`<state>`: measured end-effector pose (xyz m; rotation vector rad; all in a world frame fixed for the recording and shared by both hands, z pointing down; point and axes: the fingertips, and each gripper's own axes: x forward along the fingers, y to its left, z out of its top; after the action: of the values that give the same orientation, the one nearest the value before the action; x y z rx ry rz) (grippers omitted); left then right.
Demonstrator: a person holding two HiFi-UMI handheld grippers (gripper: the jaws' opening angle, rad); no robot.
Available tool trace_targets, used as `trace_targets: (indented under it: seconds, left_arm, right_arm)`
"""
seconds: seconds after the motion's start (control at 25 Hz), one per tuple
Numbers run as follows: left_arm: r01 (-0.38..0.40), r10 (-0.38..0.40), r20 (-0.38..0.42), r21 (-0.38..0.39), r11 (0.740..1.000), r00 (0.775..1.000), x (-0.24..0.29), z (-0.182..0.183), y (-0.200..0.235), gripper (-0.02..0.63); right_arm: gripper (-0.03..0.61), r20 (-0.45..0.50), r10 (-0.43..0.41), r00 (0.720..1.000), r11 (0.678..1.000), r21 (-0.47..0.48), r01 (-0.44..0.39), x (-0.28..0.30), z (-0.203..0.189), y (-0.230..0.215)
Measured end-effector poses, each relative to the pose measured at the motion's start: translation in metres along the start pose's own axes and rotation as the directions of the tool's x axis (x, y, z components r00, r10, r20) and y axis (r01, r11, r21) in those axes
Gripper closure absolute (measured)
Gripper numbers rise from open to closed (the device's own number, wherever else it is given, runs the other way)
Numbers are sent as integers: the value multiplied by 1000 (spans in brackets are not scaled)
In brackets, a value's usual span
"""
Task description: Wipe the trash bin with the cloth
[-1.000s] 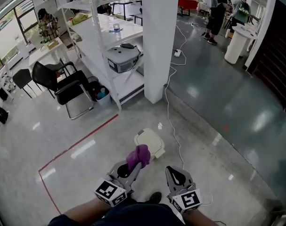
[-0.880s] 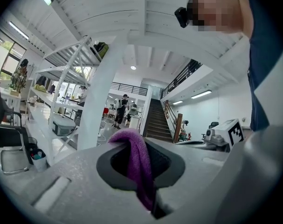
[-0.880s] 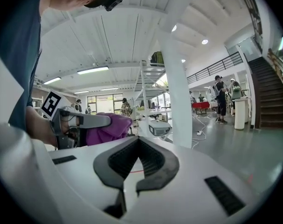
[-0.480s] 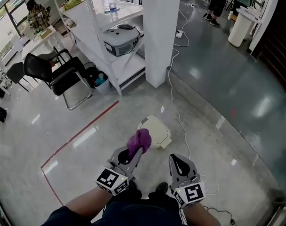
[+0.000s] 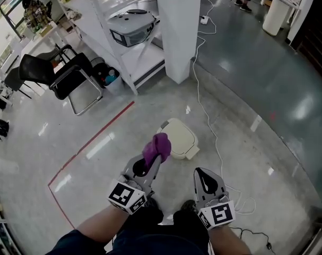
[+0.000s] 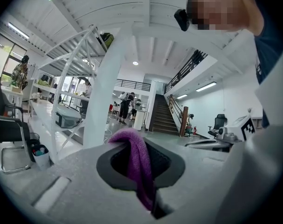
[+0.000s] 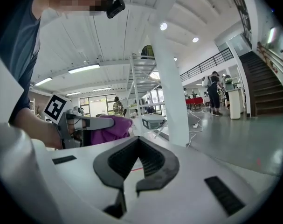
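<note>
Left gripper [image 5: 153,162]: clenched on the purple cloth [image 6: 137,160], which runs down the slot between the two jaws and bunches over their tips; its marker cube sits close to the person's forearm.
Right gripper [image 5: 205,178]: jaws pressed together with nothing between them, held low and just to the right of the left gripper, apart from it.
Cloth, seen from above: a purple wad at the left gripper's tips, overlapping the near left edge of the trash bin in the head view; whether it touches the lid cannot be told.
Trash bin [image 5: 181,138]: a small cream bin with its lid down, standing on the floor directly ahead of both grippers, nearer the left one.
Person: dark-sleeved arms reach in from the bottom edge, with dark shoes [image 5: 151,215] between the grippers.
Floor [image 5: 267,89]: polished grey concrete catching ceiling lights; a red tape line [image 5: 92,147] runs diagonally to the bin's left.
Cable [image 5: 206,108]: a white lead snakes past the bin's right side and ends in loops near the right gripper.
Pillar [image 5: 179,31]: white and square, rising beyond the bin.
Shelving [image 5: 123,47]: a white rack left of the pillar, carrying a grey boxy machine [image 5: 130,28].
Chair [image 5: 62,78]: black, on a metal frame, at the rack's left.
</note>
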<state>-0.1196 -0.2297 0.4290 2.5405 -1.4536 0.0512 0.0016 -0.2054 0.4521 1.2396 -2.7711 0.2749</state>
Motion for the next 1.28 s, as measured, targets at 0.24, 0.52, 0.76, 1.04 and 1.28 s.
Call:
trace_targets:
  seconds: [0.24,0.52,0.76,1.04,1.28]
  left_arm:
    - [-28,28,2,19,999,1000,24,-38,25,591]
    - [-44,43,25,43,998,999,61,-109,57,591]
    - [-42,40,36,68,997,999,95,-178,84,591]
    - [-30,25,42,124,992,999,128,-252,106,591]
    - [-28,22,36,172,985,999,158,-309,129,591]
  right_arm:
    - [572,0,-4,1000,1000,0,4,16,-41,-21]
    - [572,8,-27,1000,999,-21,27,43,-116,-45]
    - [572,26,-42,999,999,-21,42,67,-185,-59]
    - [572,64,-58,996,997,-40,61,91,-256,-79]
    - [572,111,-90,990,993,-60,97,105,-304,-90]
